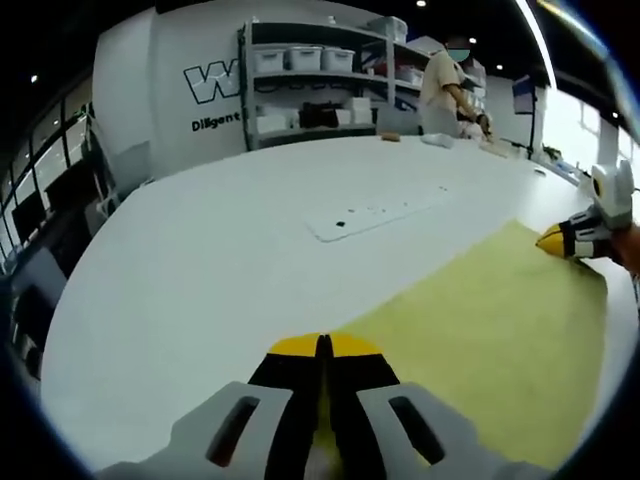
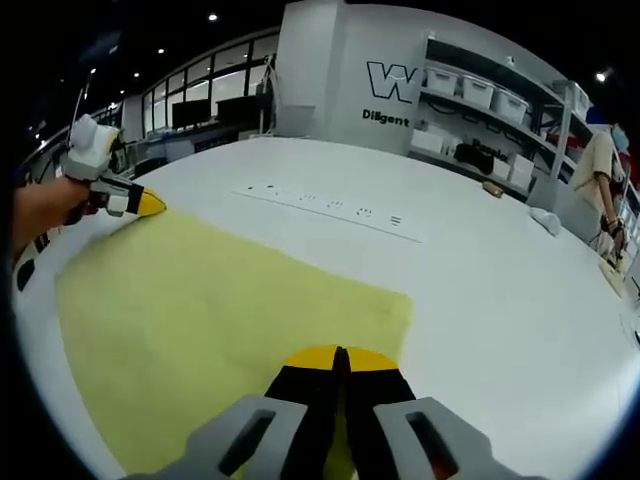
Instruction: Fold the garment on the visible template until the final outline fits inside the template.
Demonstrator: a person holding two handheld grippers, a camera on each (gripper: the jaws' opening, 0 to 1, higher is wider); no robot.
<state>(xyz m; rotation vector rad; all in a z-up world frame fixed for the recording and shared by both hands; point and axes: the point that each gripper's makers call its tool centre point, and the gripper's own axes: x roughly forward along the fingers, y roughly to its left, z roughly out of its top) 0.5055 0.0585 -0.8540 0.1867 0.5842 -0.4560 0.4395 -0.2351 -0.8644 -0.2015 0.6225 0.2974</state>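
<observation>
White, smooth, broad tabletop point(image 1: 200, 260) carrying everything, matte and curving away toward shelving point(image 1: 310, 85) stacked with pale bins. Lying flat on it, well short of the far edge: pale yellow garment point(image 1: 480, 340), a soft rectangular sheet of fabric with straight edges and barely a wrinkle. Spread between two grips, seemingly to keep the cloth taut and square before a fold. No printed template outline distinguishable under or around the fabric; cannot tell where its border runs.

Set into the tabletop beyond the cloth: long flat white panel point(image 1: 375, 213) with small dark holes, apart from the garment. Further back, standing at the table's far side: person point(image 1: 445, 90) in a light top.

Left gripper point(image 1: 323, 350), black jaws with yellow tips and grey plastic shoulders, closed tight and pinching one corner of the yellow fabric. Right gripper point(image 2: 340, 360), same build, jaws likewise pressed together on the opposite near corner. Also seen in the left gripper view at the cloth's far corner, yellow tip down on the fabric. Judged: both corners held ready for lifting and carrying across.
</observation>
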